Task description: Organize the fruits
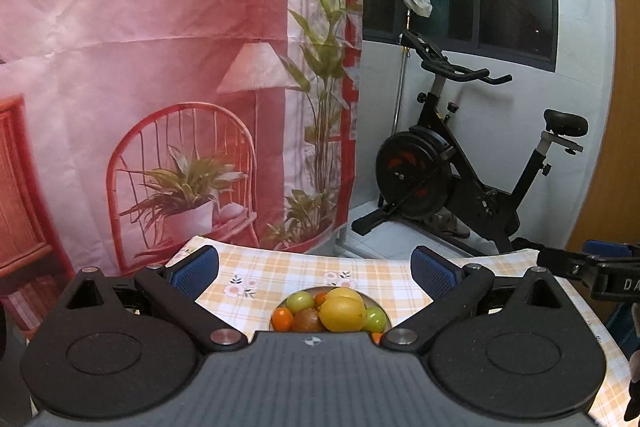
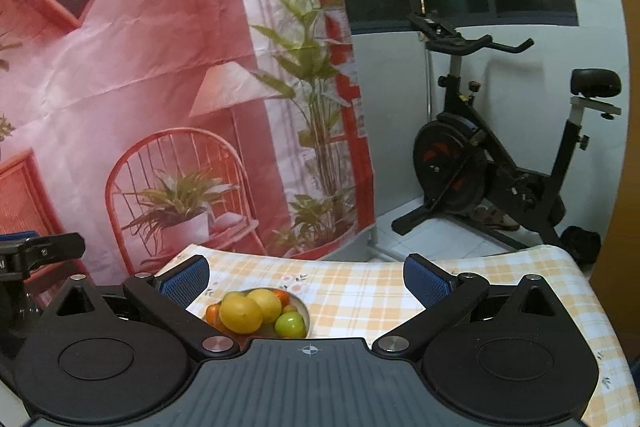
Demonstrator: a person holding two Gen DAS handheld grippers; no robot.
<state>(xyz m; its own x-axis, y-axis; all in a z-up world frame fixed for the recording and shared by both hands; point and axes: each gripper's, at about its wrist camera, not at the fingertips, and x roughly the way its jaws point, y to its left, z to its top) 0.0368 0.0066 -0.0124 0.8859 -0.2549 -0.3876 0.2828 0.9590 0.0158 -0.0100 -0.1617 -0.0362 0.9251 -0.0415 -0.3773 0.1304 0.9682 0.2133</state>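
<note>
Both grippers hovering empty above a heaped bowl of fruit

The left gripper (image 1: 315, 273) and right gripper (image 2: 306, 277) are both standing with jaws spread wide and gripping nothing, looking down at the shallow pale round bowl (image 1: 382, 309) sitting on the orange-and-white checked tablecloth (image 1: 280, 267). Two large yellow lemons (image 1: 343, 313) are lying on top of the pile, touching small green round fruits (image 1: 300, 301) and small orange citrus (image 1: 282, 319). The lemons are looking firm, fairly heavy and smooth-skinned, so they are likely to roll or slip; closing the blue ribbed pads (image 2: 426, 283) across a lemon's widest middle seems safest. Lifting the top one first should be keeping its neighbours from tumbling.
</note>
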